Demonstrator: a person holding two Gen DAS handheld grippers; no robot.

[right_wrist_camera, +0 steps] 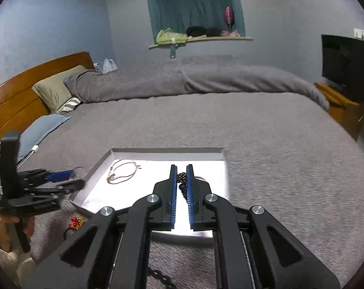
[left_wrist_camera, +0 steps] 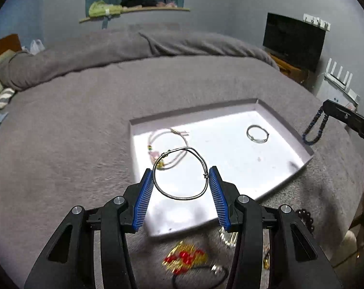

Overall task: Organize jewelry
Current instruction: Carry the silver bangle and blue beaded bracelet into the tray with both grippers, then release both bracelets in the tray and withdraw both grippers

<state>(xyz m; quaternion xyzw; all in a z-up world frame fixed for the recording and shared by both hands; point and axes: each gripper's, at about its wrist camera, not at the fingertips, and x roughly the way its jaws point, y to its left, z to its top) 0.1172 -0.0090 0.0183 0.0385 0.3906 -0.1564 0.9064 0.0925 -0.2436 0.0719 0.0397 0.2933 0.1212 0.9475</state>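
A white shallow tray (left_wrist_camera: 282,118) lies on the grey bed. My left gripper (left_wrist_camera: 181,171) is shut on a dark wire bangle (left_wrist_camera: 172,193), holding it by its sides above the tray's near edge. In the tray lie a pink cord necklace (left_wrist_camera: 158,134) and a silver bangle (left_wrist_camera: 257,133). My right gripper (right_wrist_camera: 182,168) is shut on a dark beaded bracelet (right_wrist_camera: 182,178) above the tray (right_wrist_camera: 158,153). From the left wrist view that bracelet (left_wrist_camera: 314,130) hangs from the right gripper (left_wrist_camera: 326,110) over the tray's right rim.
Loose jewelry lies on the blanket in front of the tray: a red and gold piece (left_wrist_camera: 184,257), a black cord (left_wrist_camera: 201,277), dark brown beads (left_wrist_camera: 307,216). A folded grey blanket (right_wrist_camera: 230,77) and pillows (right_wrist_camera: 54,89) lie farther back. A TV (right_wrist_camera: 346,65) stands right.
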